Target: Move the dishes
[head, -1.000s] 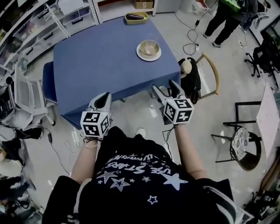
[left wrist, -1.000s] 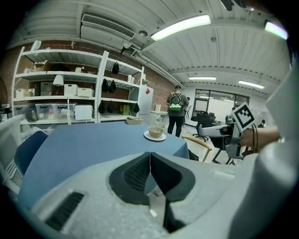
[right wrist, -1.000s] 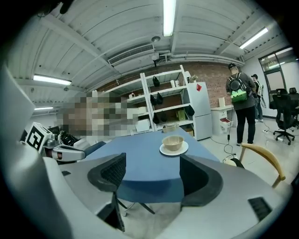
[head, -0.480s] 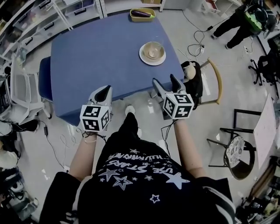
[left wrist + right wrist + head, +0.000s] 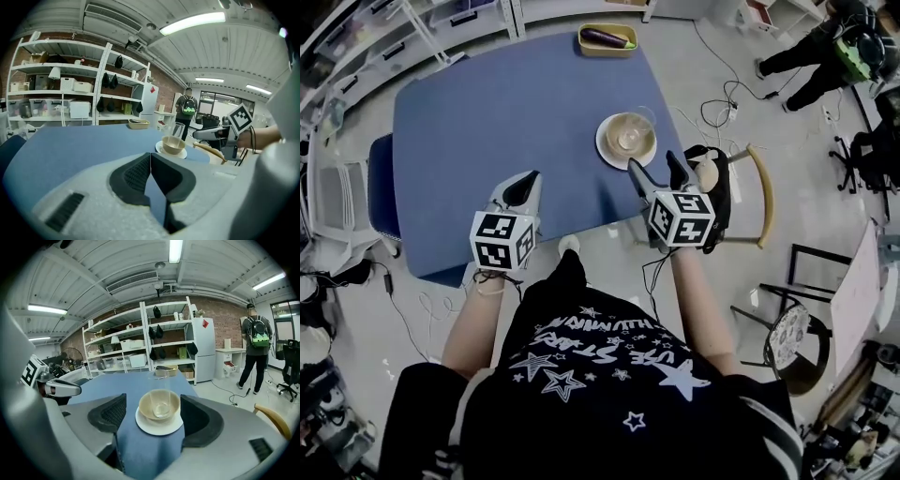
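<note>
A beige bowl (image 5: 627, 134) sits on a white plate (image 5: 609, 152) near the right edge of the blue table (image 5: 487, 112); a clear glass (image 5: 639, 122) appears to stand in the bowl. My right gripper (image 5: 661, 173) is open just short of the plate, which sits framed between its jaws: bowl (image 5: 159, 404), plate (image 5: 159, 425), right gripper (image 5: 154, 416). My left gripper (image 5: 522, 190) hovers over the table's near edge, its pads pressed together on nothing. From the left gripper (image 5: 151, 159), the bowl (image 5: 173, 144) lies ahead to the right.
A yellow tray (image 5: 607, 38) holding a dark eggplant stands at the table's far edge. A wooden chair (image 5: 757, 192) with a black bag (image 5: 715, 187) is right of the table, a blue chair (image 5: 380, 183) to its left. Someone stands at the back right (image 5: 820, 47). Shelving lines the far wall.
I have walked up to the table. Both grippers moved forward from over the floor to the table's near edge; the right one now reaches the plate.
</note>
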`<state>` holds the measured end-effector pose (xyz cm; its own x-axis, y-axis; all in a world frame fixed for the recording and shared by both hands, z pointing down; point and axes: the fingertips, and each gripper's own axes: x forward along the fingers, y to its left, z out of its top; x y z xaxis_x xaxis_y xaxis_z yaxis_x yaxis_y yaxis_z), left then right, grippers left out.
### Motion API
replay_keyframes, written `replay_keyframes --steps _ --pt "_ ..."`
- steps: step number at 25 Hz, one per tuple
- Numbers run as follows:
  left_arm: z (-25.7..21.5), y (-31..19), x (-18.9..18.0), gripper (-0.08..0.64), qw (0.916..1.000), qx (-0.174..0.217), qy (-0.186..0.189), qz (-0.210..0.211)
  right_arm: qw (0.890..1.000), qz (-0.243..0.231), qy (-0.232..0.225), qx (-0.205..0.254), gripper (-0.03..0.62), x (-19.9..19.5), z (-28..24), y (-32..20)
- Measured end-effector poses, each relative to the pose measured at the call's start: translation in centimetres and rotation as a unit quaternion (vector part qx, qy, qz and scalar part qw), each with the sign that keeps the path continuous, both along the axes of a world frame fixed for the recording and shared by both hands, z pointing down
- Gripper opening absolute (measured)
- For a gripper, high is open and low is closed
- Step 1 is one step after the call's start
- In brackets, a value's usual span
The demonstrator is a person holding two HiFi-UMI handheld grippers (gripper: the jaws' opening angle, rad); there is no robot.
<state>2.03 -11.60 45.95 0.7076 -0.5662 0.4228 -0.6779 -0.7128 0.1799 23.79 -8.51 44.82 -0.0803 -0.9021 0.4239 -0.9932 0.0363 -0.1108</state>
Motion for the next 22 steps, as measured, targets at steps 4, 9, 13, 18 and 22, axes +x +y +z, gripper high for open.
replay_keyframes --steps 4,9,13,18,22 --pt "0.4 -2.6 1.3 0.021 1.0 -0.006 0.0 0.005 1.0 -0.005 0.015 -0.009 0.341 0.7 0.6 -3.1" --pt "0.8 -5.3 2.2 0.021 0.9998 -0.014 0.001 0.011 0.999 -0.014 0.032 -0.015 0.342 0.9 1.5 -6.7" --pt "1.6 -7.0 2.6 0.021 0.9995 -0.023 -0.001 0.02 0.999 -0.024 0.039 -0.019 0.342 0.7 2.5 -8.5" --pt "2.0 -8.3 3.0 0.021 0.9993 -0.029 0.001 0.023 0.998 -0.028 0.057 -0.017 0.307 0.8 2.4 -9.9" --pt "2.1 -8.8 3.0 0.021 0.9992 -0.031 0.006 0.024 0.997 -0.036 0.063 -0.021 0.282 0.7 2.3 -10.1"
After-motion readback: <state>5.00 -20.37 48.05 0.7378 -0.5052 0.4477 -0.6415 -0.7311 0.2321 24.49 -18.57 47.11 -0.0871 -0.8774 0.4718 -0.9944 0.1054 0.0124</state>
